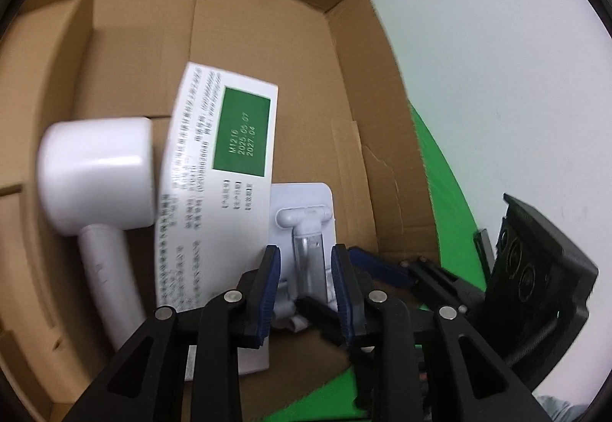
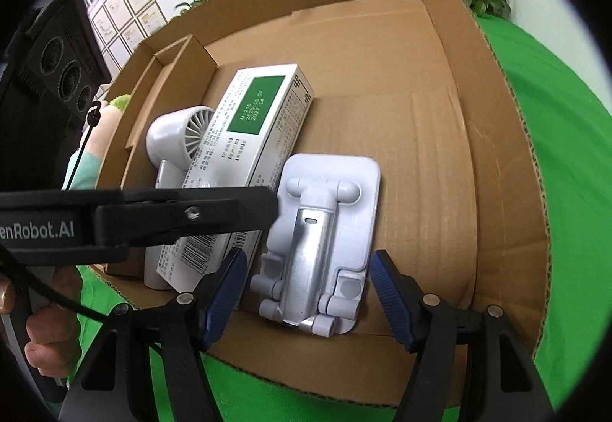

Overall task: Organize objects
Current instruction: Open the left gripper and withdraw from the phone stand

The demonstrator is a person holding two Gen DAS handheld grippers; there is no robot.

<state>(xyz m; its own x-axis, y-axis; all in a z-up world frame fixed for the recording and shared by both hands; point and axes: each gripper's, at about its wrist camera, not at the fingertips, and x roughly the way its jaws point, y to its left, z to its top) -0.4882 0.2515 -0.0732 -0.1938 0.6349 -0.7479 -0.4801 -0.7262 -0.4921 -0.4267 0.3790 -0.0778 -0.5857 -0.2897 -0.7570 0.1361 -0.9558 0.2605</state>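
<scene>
Three items lie in one open brown cardboard box point(image 2: 440, 124): a white hair dryer point(image 2: 172, 139), a white-and-green printed carton point(image 2: 252, 139), and a white plastic folding stand with silver metal arm point(image 2: 317, 242). The right gripper point(image 2: 306, 299) stands released astride the stand; the left gripper point(image 1: 306, 288) is clenching toward its arm, contact unclear. Only the right view shows the dryer's grille.

L gripper point(image 1: 306, 280) angled down, jaws narrow, nearly closed. R gripper point(image 2: 302, 292) angled down beside it, jaws spread wide, gripping nothing. Person's hand point(image 2: 46, 338) on L handle.
</scene>
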